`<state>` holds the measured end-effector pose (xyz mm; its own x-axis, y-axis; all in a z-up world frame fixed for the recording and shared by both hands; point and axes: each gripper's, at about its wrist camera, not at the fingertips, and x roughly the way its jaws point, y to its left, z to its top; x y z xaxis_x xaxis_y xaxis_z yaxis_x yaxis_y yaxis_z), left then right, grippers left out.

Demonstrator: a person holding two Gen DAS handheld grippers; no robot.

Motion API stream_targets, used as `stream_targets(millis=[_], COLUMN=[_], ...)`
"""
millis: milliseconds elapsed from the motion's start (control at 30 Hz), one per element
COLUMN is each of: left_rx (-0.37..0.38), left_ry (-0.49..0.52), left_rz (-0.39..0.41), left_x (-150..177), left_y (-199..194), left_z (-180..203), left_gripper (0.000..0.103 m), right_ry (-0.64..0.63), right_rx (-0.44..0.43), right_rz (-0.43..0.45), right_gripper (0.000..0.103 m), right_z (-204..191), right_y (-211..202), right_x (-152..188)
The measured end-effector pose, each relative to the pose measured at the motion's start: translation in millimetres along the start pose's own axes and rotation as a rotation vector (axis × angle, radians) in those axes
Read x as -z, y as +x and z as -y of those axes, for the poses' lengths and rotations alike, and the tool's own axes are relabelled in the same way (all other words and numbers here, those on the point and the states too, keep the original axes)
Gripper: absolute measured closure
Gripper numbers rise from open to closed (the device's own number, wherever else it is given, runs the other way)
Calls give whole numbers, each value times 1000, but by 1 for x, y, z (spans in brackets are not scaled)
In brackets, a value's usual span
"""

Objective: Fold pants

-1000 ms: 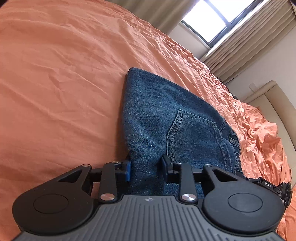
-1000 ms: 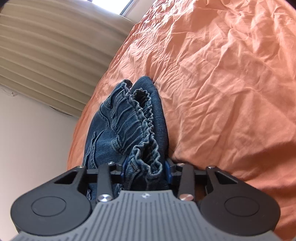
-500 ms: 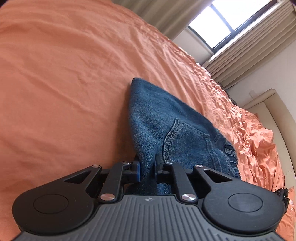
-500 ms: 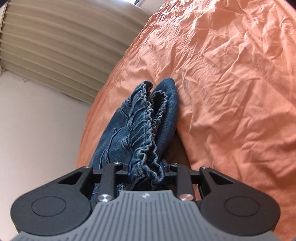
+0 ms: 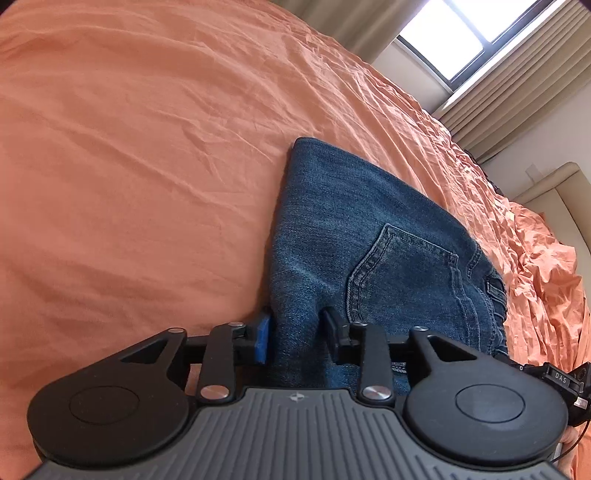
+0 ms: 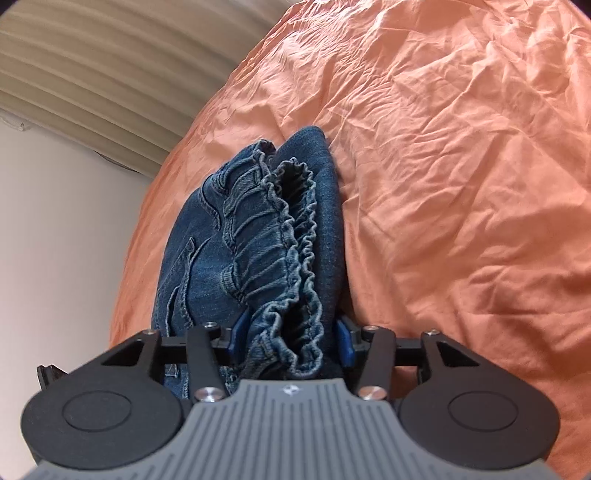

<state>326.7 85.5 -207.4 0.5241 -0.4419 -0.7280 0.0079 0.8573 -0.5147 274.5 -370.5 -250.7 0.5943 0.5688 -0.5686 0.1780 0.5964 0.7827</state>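
The blue denim pants [image 5: 369,236] lie folded on the orange bed sheet [image 5: 129,166], back pocket up. My left gripper [image 5: 297,338] has its fingers apart on either side of the pants' folded edge, not pinching it. In the right wrist view the elastic waistband [image 6: 291,266] of the pants [image 6: 207,266] bunches between the fingers of my right gripper [image 6: 290,341], which stand apart beside the cloth. A bit of my right gripper [image 5: 561,380] shows at the left view's lower right edge.
Orange sheet [image 6: 461,166] covers the bed all around the pants. Beige curtains [image 6: 92,74] and a white wall [image 6: 55,240] stand beyond the bed. A window [image 5: 461,33] and a beige headboard [image 5: 565,195] are at the far right.
Both grippers were shut on the pants half a second ago. Both have now spread their fingers and let go of the denim, which rests on the bed.
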Motion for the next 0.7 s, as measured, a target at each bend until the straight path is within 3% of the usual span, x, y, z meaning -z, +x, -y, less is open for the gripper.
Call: stream_targets(millis=[133,233,433,567,700], left_rx=[25,90,166,227,257], left_ry=[-45,-93,-135,-176,-169], left_rz=[3,-31,-92,-110,-106], left_x=[-9,-23,-45,-49,-47], left_y=[-1,6,30,46,54], left_z=[-6,-16,-29,-38,-41], left_gripper=[48,47,47,47,65], right_ry=[65,86,105,57,14], right_rx=[-59,-85,-103,-90,-92], right_rz=[-51,-101,-160,-178,-169], right_gripper=[39,34,39,51,64], right_z=[9,13,20,19,17], right_y=[5,13,33,44,42], right_x=[-25,-46,-78,-87,-83])
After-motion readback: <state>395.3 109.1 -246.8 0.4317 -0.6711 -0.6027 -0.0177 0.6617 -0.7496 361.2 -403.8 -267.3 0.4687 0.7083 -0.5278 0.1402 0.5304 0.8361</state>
